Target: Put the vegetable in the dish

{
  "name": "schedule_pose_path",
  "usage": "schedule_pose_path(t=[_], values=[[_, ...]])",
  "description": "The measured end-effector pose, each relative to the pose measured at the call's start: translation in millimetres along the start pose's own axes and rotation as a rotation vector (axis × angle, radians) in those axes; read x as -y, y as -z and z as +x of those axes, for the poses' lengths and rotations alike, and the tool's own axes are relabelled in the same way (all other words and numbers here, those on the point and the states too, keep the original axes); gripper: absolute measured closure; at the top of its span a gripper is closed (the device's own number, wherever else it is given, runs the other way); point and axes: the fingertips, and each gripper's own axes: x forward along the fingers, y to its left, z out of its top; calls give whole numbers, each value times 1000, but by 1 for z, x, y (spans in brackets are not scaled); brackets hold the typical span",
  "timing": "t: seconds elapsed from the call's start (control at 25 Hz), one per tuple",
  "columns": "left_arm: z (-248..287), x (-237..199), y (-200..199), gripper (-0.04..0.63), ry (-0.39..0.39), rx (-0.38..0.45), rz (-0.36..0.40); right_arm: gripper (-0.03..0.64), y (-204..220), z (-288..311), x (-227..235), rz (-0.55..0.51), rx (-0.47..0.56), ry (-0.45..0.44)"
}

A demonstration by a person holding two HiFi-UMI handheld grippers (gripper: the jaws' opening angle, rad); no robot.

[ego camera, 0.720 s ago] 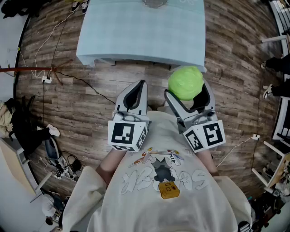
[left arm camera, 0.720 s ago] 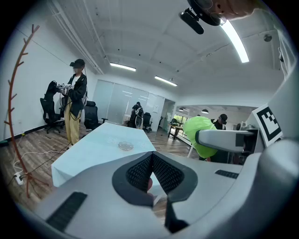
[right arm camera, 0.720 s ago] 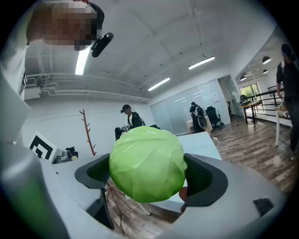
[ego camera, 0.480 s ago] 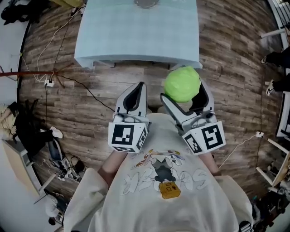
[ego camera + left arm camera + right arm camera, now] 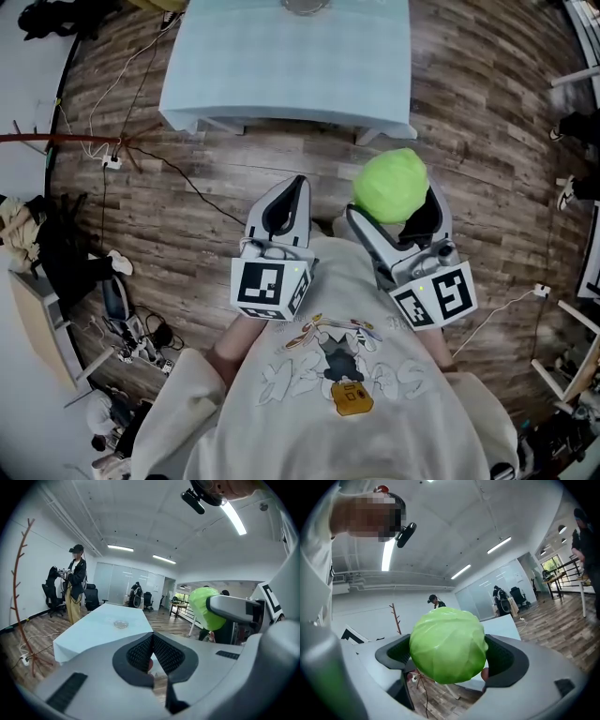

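Our right gripper (image 5: pixel 394 204) grasps the cabbage (image 5: pixel 390 184) at centre right, well apart from the dish (image 5: pixel 302 6) on the table (image 5: pixel 281 75) at top centre. Our left gripper (image 5: pixel 284 195) is clenched on nothing. The cabbage is round and smooth, so we judge it could slip free while carried.

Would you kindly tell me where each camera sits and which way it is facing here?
Head view: on the person's head, looking steeply down at floor and table; shows sweatshirt, left gripper, right gripper.
Left gripper view: on the left gripper, looking along its shut jaws toward table and dish; right gripper at right.
Right gripper view: on the right gripper, looking along jaws clamped on the cabbage; sweatshirt at left.
Shared: cabbage appears in all three.
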Motion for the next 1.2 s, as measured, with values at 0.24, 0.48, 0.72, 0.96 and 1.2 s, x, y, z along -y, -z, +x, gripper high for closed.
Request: schedule_pose_path(t=[0.24,0.48,0.72,0.96,1.2], values=[[6,23,6,589,-26,-24,14,129,-3,-19,30,19,-5,-5],[8,42,26,589,-64,-37,-2,129,5,-41,53,38,3,-8],[15,35,22,589,-100,-41,-8,129,8,-24,59,46,-24,-55],[36,14,14,589,-91,-32,-14,129,12,11,58,52,-34,-74],[69,-35,-8,589,-75,-29,-16,129,7,67,55,41,-46,-69]])
